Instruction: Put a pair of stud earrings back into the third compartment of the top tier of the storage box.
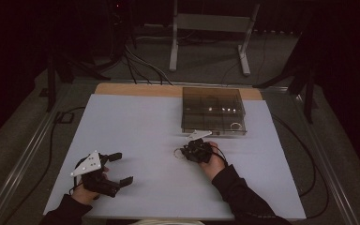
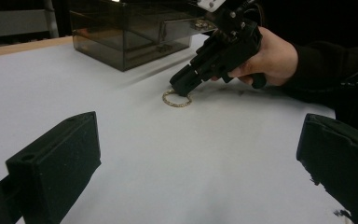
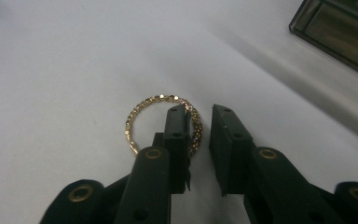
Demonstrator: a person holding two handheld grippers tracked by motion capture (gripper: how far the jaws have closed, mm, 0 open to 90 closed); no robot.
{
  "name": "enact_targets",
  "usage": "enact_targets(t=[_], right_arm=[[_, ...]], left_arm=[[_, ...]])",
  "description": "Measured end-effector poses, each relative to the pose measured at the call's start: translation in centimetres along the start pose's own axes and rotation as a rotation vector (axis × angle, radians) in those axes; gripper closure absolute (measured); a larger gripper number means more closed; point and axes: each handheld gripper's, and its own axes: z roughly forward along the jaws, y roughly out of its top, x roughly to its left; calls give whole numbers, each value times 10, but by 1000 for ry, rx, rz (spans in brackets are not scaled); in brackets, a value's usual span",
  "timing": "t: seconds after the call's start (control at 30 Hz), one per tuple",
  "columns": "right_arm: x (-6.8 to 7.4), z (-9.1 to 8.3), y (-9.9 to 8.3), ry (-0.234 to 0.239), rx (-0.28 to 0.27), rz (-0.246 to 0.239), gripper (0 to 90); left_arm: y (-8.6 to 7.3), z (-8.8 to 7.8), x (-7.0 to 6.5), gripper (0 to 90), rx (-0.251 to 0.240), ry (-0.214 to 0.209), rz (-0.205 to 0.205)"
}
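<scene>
From the high view, a white tabletop (image 1: 140, 140) carries a smoked, see-through plastic compartment box (image 1: 213, 111) at its far right. The right tool (image 1: 187, 151) sits just near of the box, tipped down over a small gold beaded ring-shaped bracelet (image 1: 178, 153) lying flat on the sheet. The left tool (image 1: 122, 168) rests at the near left, well apart, jaws spread wide and holding nothing, probably parked so as not to get in the way.

In the left gripper view, its two black jaws stand far apart at the bottom corners. Beyond them the right tool (image 2: 179, 88) angles steeply down, its tip on the far edge of the bracelet (image 2: 176, 98), a slant that suits picking up something thin and flat. The box (image 2: 130, 32) stands behind.

In the right gripper view, the right tool (image 3: 200, 122) has its jaws parted by a narrow gap. One jaw lies over the bracelet's (image 3: 142, 109) right-hand arc, the other outside it. It looks unclamped, though the jaw hides the contact, so a light pinch cannot be ruled out.
</scene>
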Motion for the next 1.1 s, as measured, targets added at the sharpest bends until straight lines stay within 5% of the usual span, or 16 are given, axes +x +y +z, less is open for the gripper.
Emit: enact_targets(t=[0.13,0.5,1.1], right_arm=[[3,0,0,-6,3,-17,852],[6,-3,1,7,-8,-25,863],[15,-34,12,65,-46,-26,863]], left_arm=[[0,0,0,5,1,0,0],[0,1,0,5,9,1,9],[-1,1,0,5,9,3,7]])
